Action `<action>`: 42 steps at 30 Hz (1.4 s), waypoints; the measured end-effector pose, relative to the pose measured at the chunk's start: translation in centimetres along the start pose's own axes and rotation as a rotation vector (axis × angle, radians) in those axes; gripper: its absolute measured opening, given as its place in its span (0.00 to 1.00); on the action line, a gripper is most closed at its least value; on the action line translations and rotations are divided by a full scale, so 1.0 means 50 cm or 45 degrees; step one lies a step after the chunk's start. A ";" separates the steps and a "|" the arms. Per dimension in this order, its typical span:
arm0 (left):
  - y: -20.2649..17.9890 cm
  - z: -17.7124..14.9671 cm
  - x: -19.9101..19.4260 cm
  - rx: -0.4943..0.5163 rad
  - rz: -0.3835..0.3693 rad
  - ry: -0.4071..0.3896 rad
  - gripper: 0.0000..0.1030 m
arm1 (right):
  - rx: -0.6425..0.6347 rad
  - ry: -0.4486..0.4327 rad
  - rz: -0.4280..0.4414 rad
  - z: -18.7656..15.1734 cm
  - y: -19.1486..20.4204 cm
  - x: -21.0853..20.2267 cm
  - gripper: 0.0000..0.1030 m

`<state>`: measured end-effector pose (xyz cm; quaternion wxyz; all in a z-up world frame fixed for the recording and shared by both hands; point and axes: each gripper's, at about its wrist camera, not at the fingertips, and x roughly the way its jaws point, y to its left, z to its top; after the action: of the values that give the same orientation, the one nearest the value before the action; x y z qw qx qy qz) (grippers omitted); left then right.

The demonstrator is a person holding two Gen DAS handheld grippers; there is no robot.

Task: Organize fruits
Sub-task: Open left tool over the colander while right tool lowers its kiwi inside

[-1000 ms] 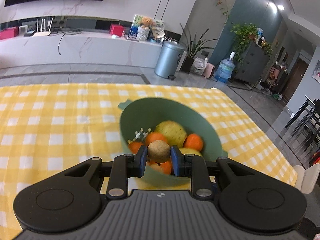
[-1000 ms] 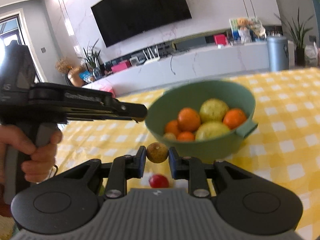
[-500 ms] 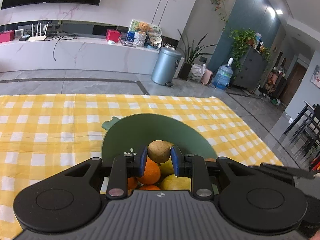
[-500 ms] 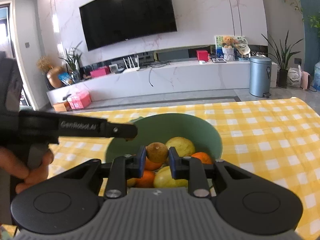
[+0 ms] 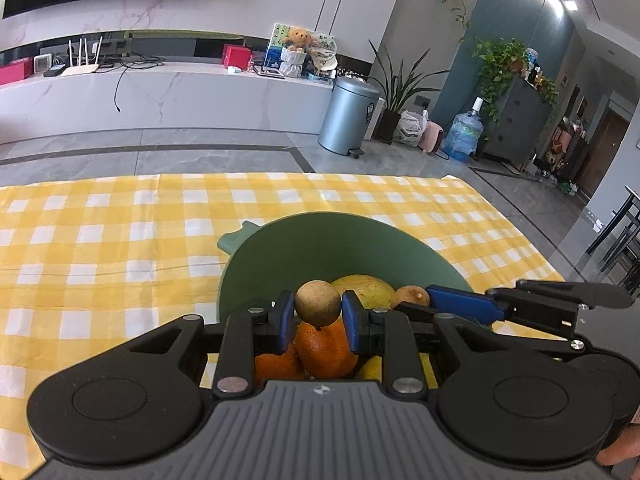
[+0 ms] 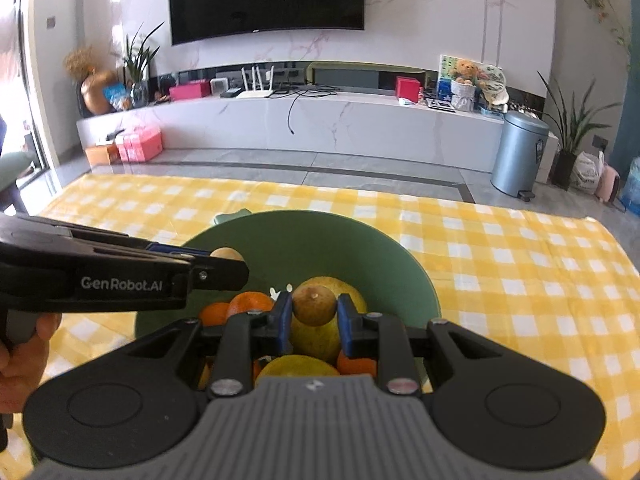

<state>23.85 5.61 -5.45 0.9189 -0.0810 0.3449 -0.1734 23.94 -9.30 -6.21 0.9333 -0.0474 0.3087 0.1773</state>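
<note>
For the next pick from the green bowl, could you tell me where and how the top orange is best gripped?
Grip the orange across its widest middle, coming from above. It is round, so any jaw axis works, but the bowl wall and neighbouring fruit block side approaches. Both grippers are full now.

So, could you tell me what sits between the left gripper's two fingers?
A small round brown fruit, clamped by the left gripper above the green bowl, seen in the left wrist view.

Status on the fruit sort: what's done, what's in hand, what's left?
Done: oranges and yellow-green fruits already sit in the green bowl. In hand: the left gripper and the right gripper each clamp a small brown fruit above the bowl. Left: release both. No loose fruit shows on the checked tablecloth in these views.
</note>
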 end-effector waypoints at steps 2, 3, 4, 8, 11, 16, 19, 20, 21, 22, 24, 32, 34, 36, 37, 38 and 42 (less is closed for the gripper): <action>0.001 -0.004 0.004 0.003 0.006 0.006 0.28 | -0.029 0.009 0.001 0.003 0.004 0.009 0.20; 0.003 -0.006 0.007 0.003 0.010 0.013 0.28 | -0.041 0.021 0.003 0.005 0.005 0.015 0.20; 0.006 -0.007 0.008 -0.004 0.004 0.008 0.28 | -0.051 0.032 0.004 0.005 0.006 0.021 0.19; 0.010 -0.006 0.011 -0.014 -0.007 0.000 0.28 | -0.055 0.053 0.008 0.006 0.006 0.040 0.20; 0.011 -0.006 0.011 -0.021 -0.008 -0.002 0.28 | -0.070 0.054 0.009 0.010 0.008 0.044 0.20; 0.015 -0.003 0.011 -0.032 -0.001 -0.003 0.28 | -0.064 0.058 0.009 0.015 0.009 0.046 0.20; 0.020 -0.004 0.012 -0.053 0.027 0.003 0.28 | -0.058 0.058 0.007 0.018 0.008 0.047 0.20; 0.021 -0.003 0.011 -0.057 0.030 -0.002 0.28 | -0.059 0.056 0.004 0.018 0.009 0.047 0.20; 0.021 -0.002 0.009 -0.060 0.041 -0.007 0.28 | -0.060 0.056 0.001 0.020 0.010 0.047 0.20; 0.020 -0.001 0.007 -0.056 0.050 -0.010 0.28 | -0.060 0.056 0.002 0.021 0.011 0.048 0.20; 0.019 -0.001 0.003 -0.047 0.051 -0.022 0.28 | -0.062 0.058 0.005 0.024 0.012 0.048 0.20; 0.022 0.012 -0.016 -0.053 0.051 -0.059 0.46 | -0.074 0.062 0.015 0.040 0.016 0.047 0.20; 0.026 0.019 -0.024 -0.066 0.056 -0.068 0.46 | -0.060 0.073 0.026 0.046 0.015 0.050 0.20; 0.031 0.024 -0.034 -0.084 0.055 -0.083 0.48 | -0.046 0.083 0.038 0.053 0.015 0.055 0.20; 0.033 0.027 -0.037 -0.090 0.058 -0.089 0.49 | -0.042 0.086 0.041 0.056 0.016 0.058 0.20; 0.035 0.028 -0.040 -0.093 0.063 -0.093 0.49 | -0.040 0.089 0.042 0.057 0.018 0.061 0.20; 0.038 0.030 -0.040 -0.095 0.076 -0.090 0.49 | -0.039 0.114 0.031 0.060 0.028 0.080 0.20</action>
<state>23.93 8.15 -3.63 0.9316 -0.1111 0.3208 -0.1298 28.10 -6.20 -6.12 0.9155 -0.0656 0.3479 0.1911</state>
